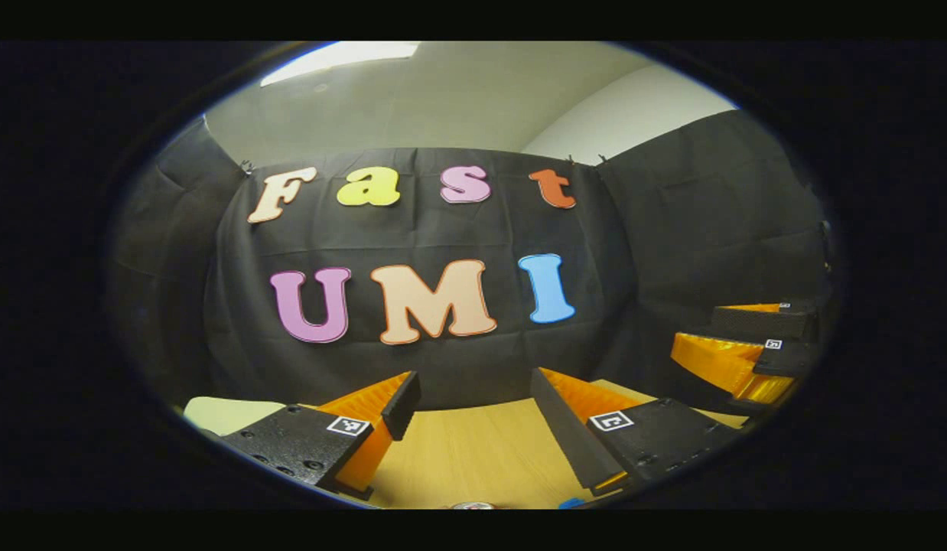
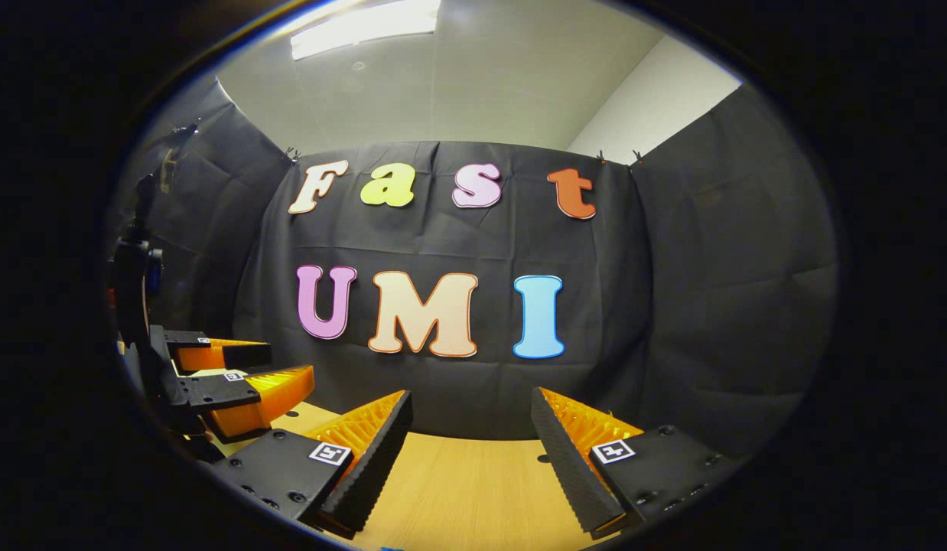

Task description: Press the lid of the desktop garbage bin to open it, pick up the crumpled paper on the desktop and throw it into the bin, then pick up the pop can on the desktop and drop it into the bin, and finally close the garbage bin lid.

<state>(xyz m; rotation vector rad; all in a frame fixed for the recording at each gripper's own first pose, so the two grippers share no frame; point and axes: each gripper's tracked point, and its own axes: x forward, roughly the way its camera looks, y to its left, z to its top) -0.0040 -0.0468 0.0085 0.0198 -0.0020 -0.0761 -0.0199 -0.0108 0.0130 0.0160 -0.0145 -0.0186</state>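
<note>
Both my left gripper (image 1: 473,402) and right gripper (image 2: 473,417) gape empty over the desktop (image 2: 458,490); crumpled paper's light, soft—pinch mid-wad gently.

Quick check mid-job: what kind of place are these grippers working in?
Probably an indoor recording booth rather than a home: black cloth walls are hung around a light wooden tabletop, under a white ceiling with a long strip light. Both the left gripper and right gripper hang open.
</note>
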